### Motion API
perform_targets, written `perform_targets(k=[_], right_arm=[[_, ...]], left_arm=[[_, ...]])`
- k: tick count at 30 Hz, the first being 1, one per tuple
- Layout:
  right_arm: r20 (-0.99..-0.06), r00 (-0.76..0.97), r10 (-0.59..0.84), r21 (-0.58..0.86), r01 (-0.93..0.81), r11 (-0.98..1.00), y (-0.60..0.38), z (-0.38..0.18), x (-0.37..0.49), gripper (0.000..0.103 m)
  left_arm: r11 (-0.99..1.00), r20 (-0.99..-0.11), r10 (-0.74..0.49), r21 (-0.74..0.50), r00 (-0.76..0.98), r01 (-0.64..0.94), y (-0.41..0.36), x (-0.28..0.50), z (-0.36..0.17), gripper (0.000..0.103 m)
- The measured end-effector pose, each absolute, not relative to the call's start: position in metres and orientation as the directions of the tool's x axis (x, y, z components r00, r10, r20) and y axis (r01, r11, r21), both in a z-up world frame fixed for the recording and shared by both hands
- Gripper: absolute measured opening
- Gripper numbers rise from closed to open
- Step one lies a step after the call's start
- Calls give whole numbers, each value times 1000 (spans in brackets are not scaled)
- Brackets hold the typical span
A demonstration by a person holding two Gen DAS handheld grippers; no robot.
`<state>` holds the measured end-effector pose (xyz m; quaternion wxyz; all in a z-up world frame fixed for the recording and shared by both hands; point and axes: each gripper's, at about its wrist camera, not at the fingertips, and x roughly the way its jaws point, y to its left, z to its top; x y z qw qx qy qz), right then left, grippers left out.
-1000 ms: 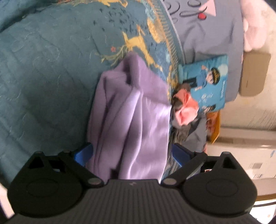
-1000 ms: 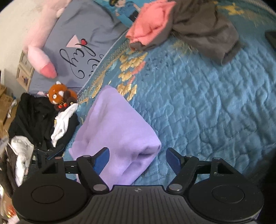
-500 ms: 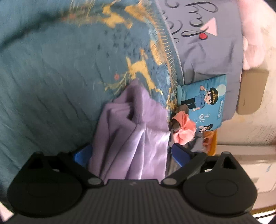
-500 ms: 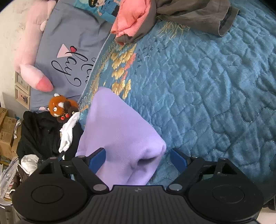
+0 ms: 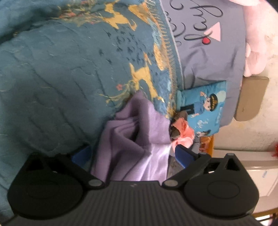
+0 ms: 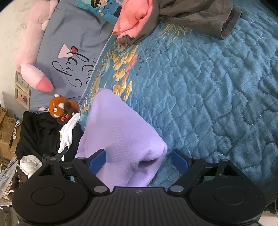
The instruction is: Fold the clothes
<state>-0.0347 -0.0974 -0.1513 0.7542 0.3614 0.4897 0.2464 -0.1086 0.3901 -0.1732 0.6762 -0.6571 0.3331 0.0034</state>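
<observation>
A folded lilac garment (image 5: pixel 132 139) lies bunched on the blue quilted bedspread (image 5: pixel 60 78). In the left wrist view its creased end runs between the blue fingers of my left gripper (image 5: pixel 133 155), which stand wide apart and open. In the right wrist view the same lilac garment (image 6: pixel 118 132) shows a smooth folded face. Its rounded near corner sits between the spread fingers of my right gripper (image 6: pixel 138 161), also open. Whether the fingers touch the cloth I cannot tell.
A pink garment (image 6: pixel 135 19) and a grey one (image 6: pixel 199 15) lie heaped at the far side of the bedspread (image 6: pixel 208 87). A grey lettered pillow (image 6: pixel 69 43), a pink plush (image 6: pixel 33 52), a red panda toy (image 6: pixel 60 107) and black clothes (image 6: pixel 38 133) lie to the left. A cartoon cushion (image 5: pixel 203 107) leans by the pillow.
Both views have shifted along the bed. The lilac garment sits lower and smaller in the left view, nearer and larger in the right view. The fingers stay spread.
</observation>
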Motion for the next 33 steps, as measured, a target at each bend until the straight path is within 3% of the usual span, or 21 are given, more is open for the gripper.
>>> perform_targets(k=[8, 11, 14, 16, 18, 20, 23, 28, 33], right_arm=[[-550, 428, 717, 798, 16, 602, -89, -152, -29, 84], [-549, 442, 709, 799, 29, 600, -85, -152, -29, 86], [-541, 458, 705, 810, 57, 584, -86, -153, -28, 86], [-536, 465, 705, 818, 78, 570, -88, -154, -28, 86], [-535, 475, 699, 819, 87, 568, -88, -154, -28, 83], [-548, 483, 683, 796, 50, 603, -85, -146, -30, 65], [-570, 497, 655, 746, -22, 666, -79, -132, -33, 49], [-599, 525, 605, 641, -139, 755, -68, -109, -39, 43], [-607, 584, 539, 436, -321, 840, -44, -77, -57, 43]], left_arm=[[64, -393, -456, -909, 798, -411, 390, -99, -183, 102], [58, -385, -460, -912, 800, -405, 386, -95, -185, 94], [74, -410, -475, -900, 779, -429, 383, -91, -187, 72], [85, -428, -480, -892, 766, -445, 381, -90, -188, 49], [102, -450, -473, -882, 757, -460, 380, -90, -188, 45], [145, -482, -451, -870, 751, -471, 378, -90, -183, 36], [230, -532, -407, -846, 742, -481, 372, -90, -171, 31], [482, -646, -285, -735, 708, -477, 353, -95, -131, 26], [680, -702, -161, -588, 694, -437, 326, -99, -91, 25]])
